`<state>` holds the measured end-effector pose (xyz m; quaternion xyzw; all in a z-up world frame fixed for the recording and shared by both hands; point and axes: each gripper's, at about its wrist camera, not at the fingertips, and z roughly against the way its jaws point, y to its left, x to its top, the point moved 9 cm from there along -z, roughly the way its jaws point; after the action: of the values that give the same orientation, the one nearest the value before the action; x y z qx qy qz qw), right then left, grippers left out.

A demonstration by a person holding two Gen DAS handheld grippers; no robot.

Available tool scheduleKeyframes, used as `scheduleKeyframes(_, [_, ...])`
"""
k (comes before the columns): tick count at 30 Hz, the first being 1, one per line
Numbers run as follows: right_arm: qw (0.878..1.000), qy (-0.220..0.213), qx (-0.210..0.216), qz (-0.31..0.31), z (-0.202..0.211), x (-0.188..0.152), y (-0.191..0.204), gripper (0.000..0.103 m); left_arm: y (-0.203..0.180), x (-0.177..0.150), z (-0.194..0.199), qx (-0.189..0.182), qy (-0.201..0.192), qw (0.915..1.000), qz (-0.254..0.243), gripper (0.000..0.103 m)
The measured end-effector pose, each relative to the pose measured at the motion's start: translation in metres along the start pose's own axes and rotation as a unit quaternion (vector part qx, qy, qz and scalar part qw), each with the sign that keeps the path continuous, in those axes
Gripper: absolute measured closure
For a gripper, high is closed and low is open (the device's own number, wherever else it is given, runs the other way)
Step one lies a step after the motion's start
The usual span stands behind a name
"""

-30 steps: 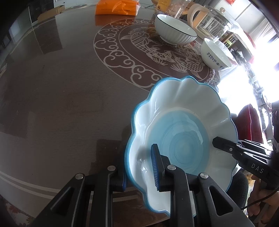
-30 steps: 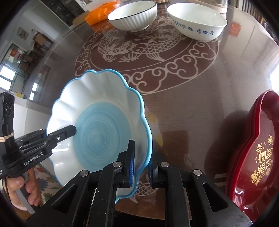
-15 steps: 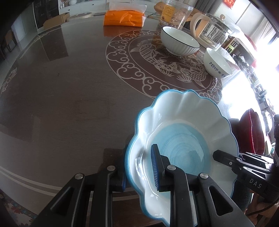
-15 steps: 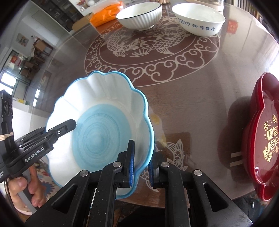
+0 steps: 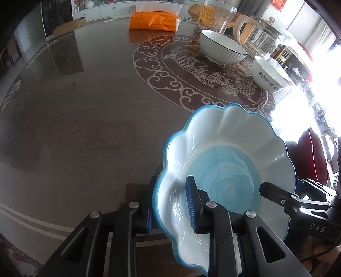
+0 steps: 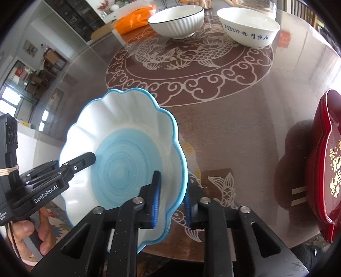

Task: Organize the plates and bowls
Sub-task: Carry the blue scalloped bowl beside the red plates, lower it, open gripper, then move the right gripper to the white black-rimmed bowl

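**Blue scalloped plate changes hands at the table's edge**

We hold the blue-rimmed scalloped plate (image 5: 226, 170) tilted over the near edge of the glass-topped table (image 5: 85, 119), one rim in each set of tongs. Our right gripper (image 6: 171, 198) is letting go: its jaws are opening, the rim between the pads but no longer pinched. Our left gripper (image 5: 170, 206) grips the opposite rim, one pad inside the dish and one behind it, though its jaws are starting to open too; from this angle we cannot be sure how firm that pinch is.

Done well, this step means the left tongs carry the full weight before the right ones back away, so we would firm up that grip first. The right fingers should then draw straight back off the rim without dragging the glaze. The plate looks slick and heavy for a single edge hold, so we would lower it flat onto the table, clear of the ribbed white bowl (image 6: 177, 18) and the lettered bowl (image 6: 248, 26).
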<state>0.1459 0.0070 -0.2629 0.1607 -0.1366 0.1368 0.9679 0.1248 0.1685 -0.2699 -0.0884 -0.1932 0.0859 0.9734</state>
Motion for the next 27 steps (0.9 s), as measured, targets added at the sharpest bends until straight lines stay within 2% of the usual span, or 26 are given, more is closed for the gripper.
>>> scheduleKeyframes(1, [1.000, -0.008, -0.006, 0.000, 0.001, -0.001, -0.003, 0.027, 0.003, 0.002, 0.003, 0.002, -0.010, 0.9999, 0.004, 0.077])
scheduleKeyframes(2, [1.000, -0.013, -0.011, -0.001, 0.002, -0.003, -0.006, 0.028, 0.009, 0.005, 0.008, 0.007, -0.021, 0.9997, 0.010, 0.073])
scheduleKeyframes(3, [1.000, -0.019, -0.013, -0.002, 0.004, -0.004, -0.009, 0.028, 0.014, 0.008, 0.012, 0.006, -0.028, 0.9995, 0.016, 0.061])
scheduleKeyframes(4, [1.000, -0.023, -0.016, -0.005, 0.007, -0.007, -0.012, 0.028, 0.020, 0.011, 0.017, 0.012, -0.039, 0.9989, 0.024, 0.053])
scheduleKeyframes(5, [0.999, -0.029, -0.018, -0.008, 0.010, -0.008, -0.015, 0.028, 0.027, 0.016, 0.024, 0.020, -0.054, 0.9978, 0.031, 0.038])
scheduleKeyframes(6, [0.999, -0.036, -0.019, -0.011, 0.014, -0.010, -0.017, 0.028, 0.033, 0.020, 0.033, 0.028, -0.072, 0.9963, 0.037, 0.030])
scheduleKeyframes(10, [0.997, -0.073, -0.029, -0.006, 0.041, -0.011, -0.019, 0.028, 0.052, 0.035, 0.069, 0.055, -0.113, 0.9910, 0.044, 0.026])
scheduleKeyframes(13, [0.992, -0.117, -0.050, 0.006, 0.070, -0.009, -0.013, 0.028, 0.058, 0.041, 0.099, 0.083, -0.137, 0.9865, 0.037, 0.022])
scheduleKeyframes(15, [0.986, -0.156, -0.067, 0.012, 0.093, -0.008, -0.009, 0.028, 0.055, 0.044, 0.119, 0.097, -0.153, 0.9832, 0.024, 0.022])
scheduleKeyframes(19, [0.968, -0.222, -0.112, 0.023, 0.132, -0.008, -0.004, 0.028, 0.038, 0.047, 0.152, 0.101, -0.183, 0.9780, 0.004, 0.022])
scheduleKeyframes(23, [0.967, -0.215, -0.133, 0.027, 0.141, -0.010, -0.009, 0.027, 0.016, 0.049, 0.174, 0.109, -0.200, 0.9734, -0.024, 0.011])
scheduleKeyframes(27, [0.965, -0.225, -0.135, -0.002, 0.153, -0.012, -0.023, 0.027, 0.001, 0.049, 0.186, 0.145, -0.223, 0.9631, -0.043, 0.006])
